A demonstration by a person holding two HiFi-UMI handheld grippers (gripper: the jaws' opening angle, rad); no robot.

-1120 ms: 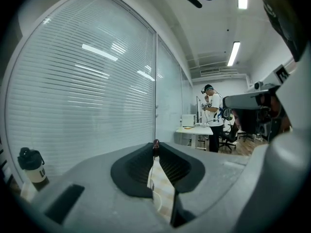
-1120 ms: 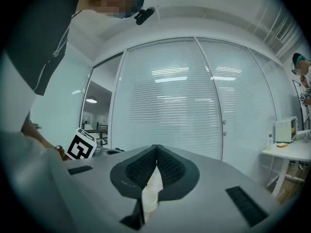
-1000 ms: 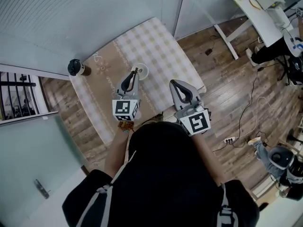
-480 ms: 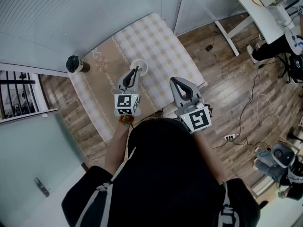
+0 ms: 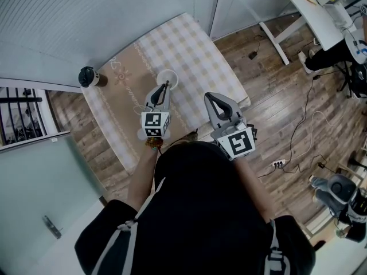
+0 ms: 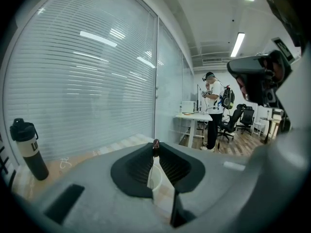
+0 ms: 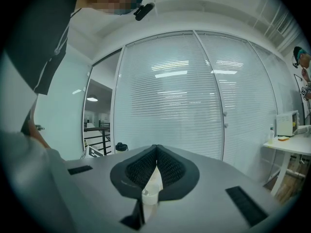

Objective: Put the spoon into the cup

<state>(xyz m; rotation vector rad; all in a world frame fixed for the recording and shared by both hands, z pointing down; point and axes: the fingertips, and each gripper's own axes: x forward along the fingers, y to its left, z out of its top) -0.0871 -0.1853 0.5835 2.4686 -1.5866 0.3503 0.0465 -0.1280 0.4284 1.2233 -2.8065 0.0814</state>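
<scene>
A white cup stands on the checked tablecloth. My left gripper is shut on a thin spoon, its tips at the cup's near rim. In the left gripper view the spoon's dark brown end sticks up between the shut jaws of that gripper, and the cup shows just below them. My right gripper hovers over the table's near right part, shut with nothing held. Its ribbed pads meet at the tips of the gripper.
A black bottle stands at the table's far left corner, also seen as a bottle in the left gripper view. Glass walls with blinds run behind the table. A white desk, cables and a power strip lie to the right on the wooden floor.
My left gripper has edged forward toward the cup with the spoon still in it. The right gripper has stayed almost where it was.
</scene>
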